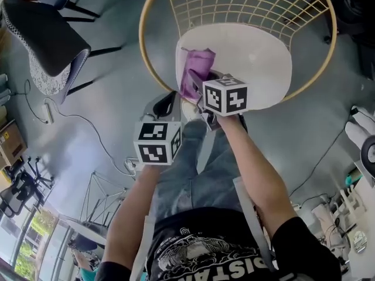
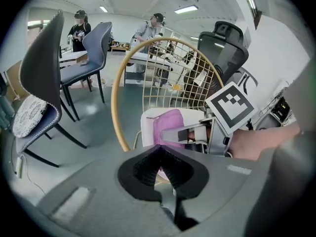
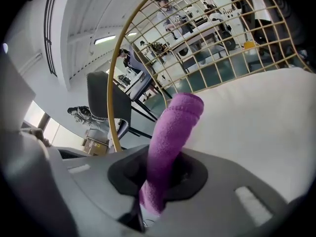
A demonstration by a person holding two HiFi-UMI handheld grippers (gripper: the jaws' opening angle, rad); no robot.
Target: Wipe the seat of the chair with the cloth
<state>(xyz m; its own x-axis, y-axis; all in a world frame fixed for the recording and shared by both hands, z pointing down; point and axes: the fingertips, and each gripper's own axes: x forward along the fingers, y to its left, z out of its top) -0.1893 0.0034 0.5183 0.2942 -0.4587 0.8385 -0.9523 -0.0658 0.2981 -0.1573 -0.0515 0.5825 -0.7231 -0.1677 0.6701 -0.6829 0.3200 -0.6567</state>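
Note:
The chair has a yellow wire back [image 1: 246,2] and a white seat [image 1: 258,63]. A purple cloth [image 1: 196,69] lies on the seat's left part, near its front edge. My right gripper [image 1: 198,82] is shut on the cloth, which stands up between its jaws as a folded roll [image 3: 173,127] over the seat [image 3: 256,117]. My left gripper [image 1: 167,105] hangs shut and empty just in front of the seat's front left edge, off the chair. From the left gripper view, its jaws [image 2: 160,149] point at the cloth [image 2: 170,125] and the right gripper [image 2: 197,132].
A dark grey chair [image 1: 47,34] stands on the floor at the left, with cables [image 1: 88,127] trailing near it. My legs [image 1: 193,163] are right before the seat. Beyond are a blue chair [image 2: 94,43], a black office chair [image 2: 224,38], tables and people.

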